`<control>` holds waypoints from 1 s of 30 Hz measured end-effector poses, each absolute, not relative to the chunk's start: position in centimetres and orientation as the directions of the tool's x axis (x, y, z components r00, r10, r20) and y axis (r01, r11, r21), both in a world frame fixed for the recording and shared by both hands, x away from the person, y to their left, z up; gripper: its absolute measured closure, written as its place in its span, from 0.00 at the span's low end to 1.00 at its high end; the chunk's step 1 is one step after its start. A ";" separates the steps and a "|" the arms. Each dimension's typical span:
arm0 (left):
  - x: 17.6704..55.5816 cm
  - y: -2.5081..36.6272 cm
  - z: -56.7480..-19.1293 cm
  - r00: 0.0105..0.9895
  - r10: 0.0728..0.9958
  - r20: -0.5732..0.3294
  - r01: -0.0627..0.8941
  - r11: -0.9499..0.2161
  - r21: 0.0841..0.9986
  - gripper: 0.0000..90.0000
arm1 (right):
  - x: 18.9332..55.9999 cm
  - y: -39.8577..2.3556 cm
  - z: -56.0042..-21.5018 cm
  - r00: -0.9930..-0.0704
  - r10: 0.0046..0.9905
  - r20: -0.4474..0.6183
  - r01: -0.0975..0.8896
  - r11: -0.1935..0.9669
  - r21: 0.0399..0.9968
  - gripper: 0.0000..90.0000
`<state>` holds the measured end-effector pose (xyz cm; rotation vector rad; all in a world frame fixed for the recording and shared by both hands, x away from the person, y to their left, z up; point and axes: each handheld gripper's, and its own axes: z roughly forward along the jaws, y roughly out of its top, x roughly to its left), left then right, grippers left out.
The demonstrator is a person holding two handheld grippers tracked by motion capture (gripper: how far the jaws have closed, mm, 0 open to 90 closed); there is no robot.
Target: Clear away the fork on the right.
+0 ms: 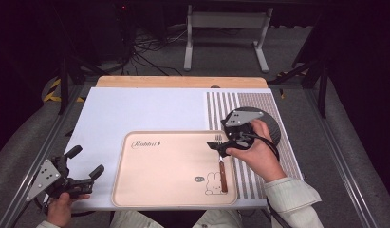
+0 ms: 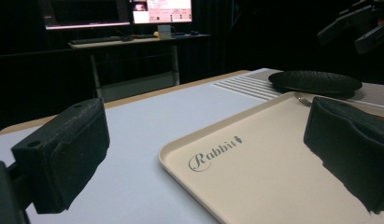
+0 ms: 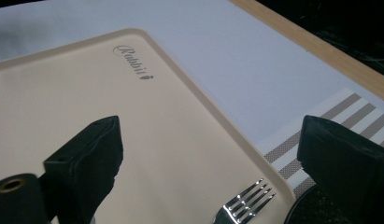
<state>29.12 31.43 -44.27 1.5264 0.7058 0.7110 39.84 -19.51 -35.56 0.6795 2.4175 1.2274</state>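
A fork (image 1: 222, 171) with a brown handle and silver tines lies along the right side of a beige tray (image 1: 159, 175) printed with "Rabbit" and a small bunny. My right gripper (image 1: 220, 146) hovers just above the fork's tines, jaws open, with nothing between them. In the right gripper view the tines of the fork (image 3: 245, 201) show below and between the spread jaws of the right gripper (image 3: 210, 140). My left gripper (image 1: 86, 164) rests near the table's front left corner, open and empty. In the left gripper view, the left gripper (image 2: 206, 112) points across the tray (image 2: 273, 177).
A black round plate (image 1: 274, 127) sits on a striped placemat (image 1: 221, 104) at the right, partly behind the right hand; the plate (image 2: 316, 81) lies beyond the tray. A white mat (image 1: 145, 109) covers the table. A desk with monitors (image 2: 133, 11) stands beyond.
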 end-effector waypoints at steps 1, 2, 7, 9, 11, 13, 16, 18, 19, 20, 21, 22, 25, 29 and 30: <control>29.1 31.4 -44.3 0.623 0.782 0.033 0.028 -0.064 0.998 0.01 | 39.7 -19.8 -35.5 -0.826 0.557 -0.086 0.251 0.500 0.829 0.07; 29.1 31.4 -44.3 0.623 0.782 0.032 0.028 -0.064 0.998 0.01 | 39.7 -19.8 -35.5 -0.826 0.557 -0.086 0.251 0.500 0.829 0.07; 29.1 31.4 -44.3 0.623 0.782 0.033 0.027 -0.064 0.998 0.01 | 38.9 -21.6 -35.2 -0.829 0.550 -0.099 0.194 0.449 0.872 0.05; 29.1 31.4 -44.3 0.623 0.782 0.033 0.028 -0.064 0.998 0.01 | 38.7 -22.2 -35.1 -0.831 0.545 -0.114 0.164 0.436 0.885 0.05; 29.1 31.4 -44.3 0.623 0.781 0.034 0.027 -0.065 0.998 0.01 | 38.4 -22.9 -35.1 -0.830 0.546 -0.118 0.145 0.415 0.898 0.05; 29.1 31.4 -44.3 0.624 0.781 0.034 0.028 -0.066 0.997 0.01 | 38.0 -23.7 -35.1 -0.824 0.554 -0.118 0.128 0.385 0.914 0.05; 29.1 31.4 -44.3 0.623 0.782 0.033 0.027 -0.063 0.998 0.01 | 37.5 -24.9 -35.4 -0.817 0.565 -0.113 0.113 0.350 0.930 0.04; 29.1 31.4 -44.3 0.623 0.782 0.033 0.027 -0.064 0.998 0.01 | 37.2 -25.8 -35.7 -0.810 0.575 -0.111 0.109 0.334 0.936 0.04; 29.1 31.4 -44.3 0.623 0.781 0.034 0.026 -0.064 0.998 0.01 | 37.0 -26.1 -35.9 -0.806 0.582 -0.108 0.106 0.322 0.941 0.04; 29.1 31.4 -44.3 0.624 0.781 0.033 0.025 -0.063 0.998 0.01 | 36.9 -26.4 -36.0 -0.804 0.585 -0.108 0.105 0.319 0.942 0.04; 29.1 31.4 -44.3 0.625 0.780 0.034 0.026 -0.064 0.998 0.01 | 36.7 -26.8 -36.2 -0.799 0.592 -0.105 0.107 0.312 0.944 0.04; 29.1 31.4 -44.3 0.625 0.780 0.034 0.026 -0.065 0.998 0.01 | 36.6 -27.2 -36.4 -0.795 0.597 -0.108 0.102 0.306 0.947 0.04; 29.2 31.4 -44.3 0.625 0.780 0.035 0.022 -0.063 0.998 0.01 | 36.1 -28.3 -37.0 -0.779 0.618 -0.101 0.098 0.279 0.955 0.04; 29.2 31.3 -44.3 0.626 0.779 0.036 0.020 -0.063 0.998 0.01 | 35.5 -29.5 -38.0 -0.768 0.633 -0.095 0.088 0.250 0.964 0.04; 29.2 31.3 -44.3 0.627 0.778 0.038 0.019 -0.064 0.998 0.01 | 35.4 -29.8 -38.4 -0.764 0.637 -0.100 0.077 0.243 0.967 0.04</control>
